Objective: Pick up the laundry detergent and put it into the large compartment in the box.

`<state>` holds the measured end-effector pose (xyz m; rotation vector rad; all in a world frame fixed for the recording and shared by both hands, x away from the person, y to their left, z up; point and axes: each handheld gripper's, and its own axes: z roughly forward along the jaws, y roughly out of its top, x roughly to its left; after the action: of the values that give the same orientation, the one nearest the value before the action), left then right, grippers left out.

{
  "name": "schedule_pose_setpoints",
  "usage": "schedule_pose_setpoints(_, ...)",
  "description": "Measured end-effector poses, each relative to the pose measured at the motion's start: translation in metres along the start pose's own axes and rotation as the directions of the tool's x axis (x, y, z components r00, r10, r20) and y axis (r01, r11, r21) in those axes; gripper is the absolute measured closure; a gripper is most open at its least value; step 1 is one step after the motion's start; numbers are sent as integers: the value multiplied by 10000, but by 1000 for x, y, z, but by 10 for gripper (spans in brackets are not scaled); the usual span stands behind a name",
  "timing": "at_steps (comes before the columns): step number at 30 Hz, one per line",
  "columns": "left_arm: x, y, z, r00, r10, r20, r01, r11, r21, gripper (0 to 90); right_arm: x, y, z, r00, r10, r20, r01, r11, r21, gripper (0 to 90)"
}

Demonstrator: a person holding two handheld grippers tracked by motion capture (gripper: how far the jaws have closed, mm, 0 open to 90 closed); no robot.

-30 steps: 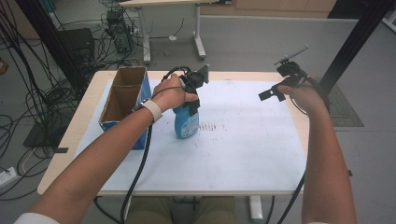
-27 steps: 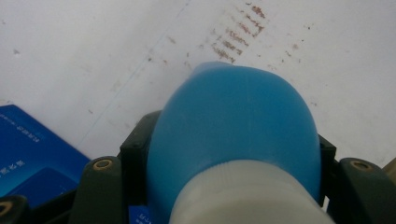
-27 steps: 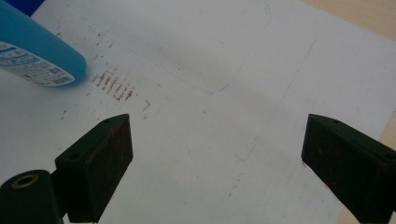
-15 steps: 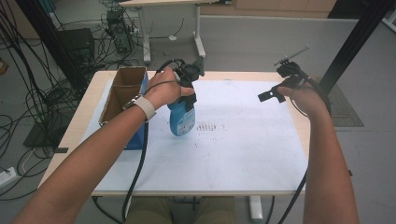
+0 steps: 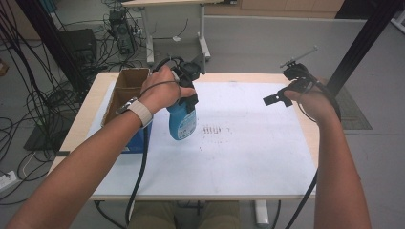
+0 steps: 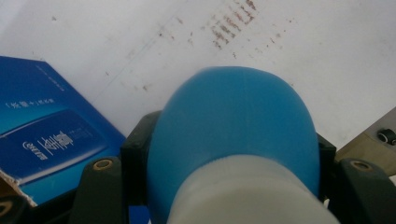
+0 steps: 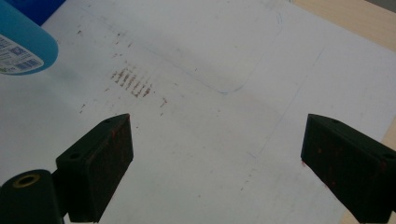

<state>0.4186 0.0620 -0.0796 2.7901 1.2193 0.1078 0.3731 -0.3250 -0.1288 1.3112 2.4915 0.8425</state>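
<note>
Left hand-held gripper (image 5: pixel 190 98) is clamped on the bottle's (image 5: pixel 182 120) neck, lifted over the counter (image 5: pixel 248 157) beside the box (image 5: pixel 125 90); hold it upright. Right hand-held gripper (image 7: pixel 215 163) hangs with jaws apart.

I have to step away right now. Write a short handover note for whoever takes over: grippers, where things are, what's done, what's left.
Left gripper: shut on the blue bottle, gripped near its white neck; bottle held upright, off the white sheet, beside the blue carton with the open cardboard box.
Right gripper: open, holding nothing, held above the right side of the table.
Reddish-brown marks lie on the sheet just right of the bottle.
Done: bottle grasped and raised.
Left: probably carrying the bottle to where it goes, perhaps the box, and releasing it; the goal isn't clear from the views.
</note>
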Motion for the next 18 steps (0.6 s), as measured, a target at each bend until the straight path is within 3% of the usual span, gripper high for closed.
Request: schedule_pose_setpoints(18, -2, -18, -29, 9958, -908, -139, 906, 9958, -140, 384, 10, -10, -5, 9999, -140, -44, 139, 9998, -139, 90)
